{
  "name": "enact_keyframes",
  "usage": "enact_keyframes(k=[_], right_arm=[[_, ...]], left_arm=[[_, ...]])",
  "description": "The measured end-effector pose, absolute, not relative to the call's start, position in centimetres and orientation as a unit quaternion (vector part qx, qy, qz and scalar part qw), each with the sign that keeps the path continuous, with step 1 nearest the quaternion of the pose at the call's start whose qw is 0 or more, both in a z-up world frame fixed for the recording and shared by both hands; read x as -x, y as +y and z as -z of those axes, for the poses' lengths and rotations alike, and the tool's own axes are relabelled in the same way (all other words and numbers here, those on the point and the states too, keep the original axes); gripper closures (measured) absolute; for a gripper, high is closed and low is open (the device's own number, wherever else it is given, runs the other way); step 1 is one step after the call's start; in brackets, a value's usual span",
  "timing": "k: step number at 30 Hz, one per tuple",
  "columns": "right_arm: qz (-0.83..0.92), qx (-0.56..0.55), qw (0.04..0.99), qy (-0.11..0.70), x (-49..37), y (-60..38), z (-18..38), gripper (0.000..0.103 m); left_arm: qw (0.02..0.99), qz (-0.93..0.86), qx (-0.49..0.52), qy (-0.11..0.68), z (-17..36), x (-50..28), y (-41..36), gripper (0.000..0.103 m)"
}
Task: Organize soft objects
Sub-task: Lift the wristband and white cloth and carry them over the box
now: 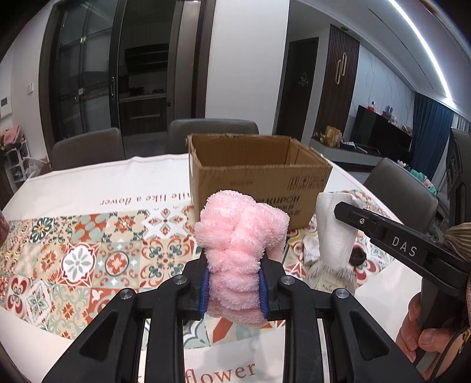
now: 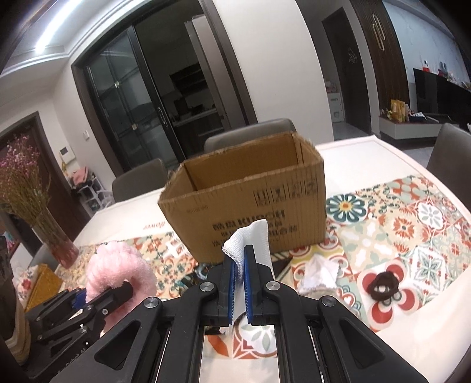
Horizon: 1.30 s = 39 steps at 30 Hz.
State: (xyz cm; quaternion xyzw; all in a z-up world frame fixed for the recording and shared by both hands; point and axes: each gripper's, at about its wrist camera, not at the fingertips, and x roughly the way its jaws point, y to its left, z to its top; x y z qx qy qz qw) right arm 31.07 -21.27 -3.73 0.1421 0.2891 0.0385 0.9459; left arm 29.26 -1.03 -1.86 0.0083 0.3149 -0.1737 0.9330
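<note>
cardboard box (image 2: 250,203) open, contents hidden — left gripper (image 1: 234,290) clamps pink towel (image 1: 238,232), right gripper (image 2: 240,282) white cloth (image 2: 253,238).

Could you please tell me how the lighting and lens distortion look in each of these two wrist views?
Left wrist view: ceiling light strip glares at upper right, fisheye bends the walls, corners vignette black, pink fluffy cloth sharp. Right wrist view: the light strip blooms at upper left, cardboard box and white cloth evenly lit, door frames curve.
</note>
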Motion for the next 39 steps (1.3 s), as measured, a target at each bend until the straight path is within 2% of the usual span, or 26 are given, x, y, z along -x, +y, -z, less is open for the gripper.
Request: enact_keyframes(k=[18, 39], right_arm=[[-0.043, -0.129, 0.966, 0.222, -31.6, -22.4, -1.6, 0.096], [-0.071, -0.12, 0.974, 0.176, -36.8, -23.8, -5.3, 0.096]], left_arm=[[0.949, 0.174, -0.012, 0.263, -3.3, -31.5, -2.6, 0.076], [0.96, 0.165, -0.015, 0.225, -6.8, -36.8, -4.2, 0.076]])
